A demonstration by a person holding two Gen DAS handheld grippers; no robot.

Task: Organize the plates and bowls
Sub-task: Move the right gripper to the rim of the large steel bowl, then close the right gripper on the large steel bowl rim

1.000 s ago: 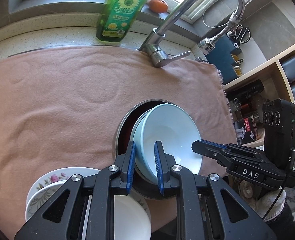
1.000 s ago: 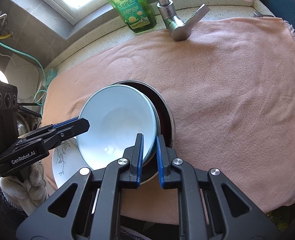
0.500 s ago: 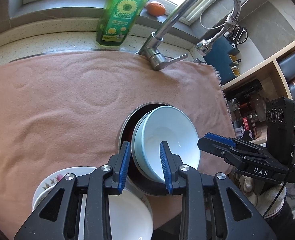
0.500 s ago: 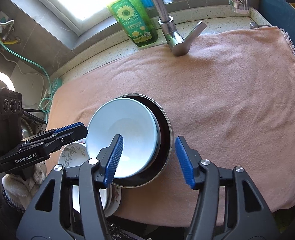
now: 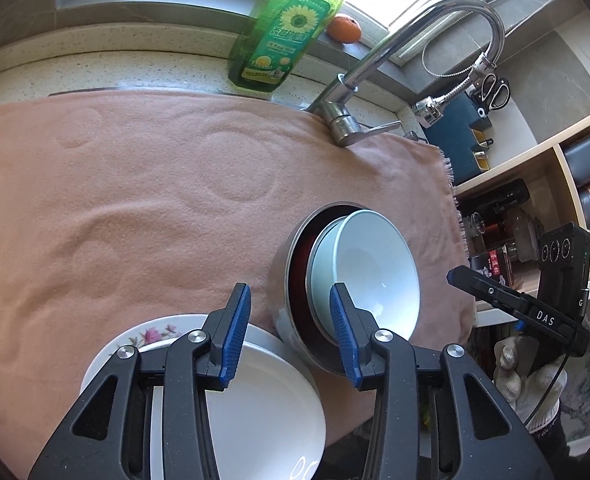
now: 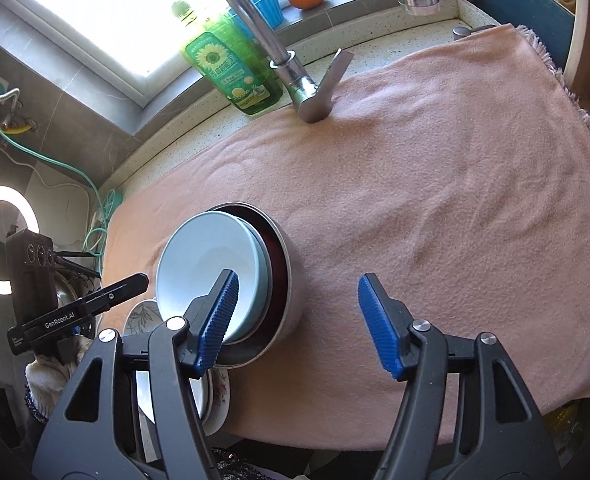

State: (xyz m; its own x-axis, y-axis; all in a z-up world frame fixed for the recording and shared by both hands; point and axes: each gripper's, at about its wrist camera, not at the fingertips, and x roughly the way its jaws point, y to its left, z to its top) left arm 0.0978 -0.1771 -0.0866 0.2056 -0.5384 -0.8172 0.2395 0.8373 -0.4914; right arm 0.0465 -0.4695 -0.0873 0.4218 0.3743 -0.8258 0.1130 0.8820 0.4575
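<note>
A pale blue bowl lies nested and tilted inside a steel bowl with a dark red inside, on the pink cloth. Both show in the right wrist view, the blue bowl and the steel bowl. A white bowl sits on a flowered plate at the cloth's near edge. My left gripper is open and empty, just short of the steel bowl. My right gripper is wide open and empty, on the steel bowl's near right side.
A green dish-soap bottle, a faucet and an orange stand at the back by the window. Shelves with jars are at the right. The cloth stretches right of the bowls.
Both grippers have opened, letting go of the rims of the nested bowls, and have drawn back. The bowls now rest on the cloth by themselves.
</note>
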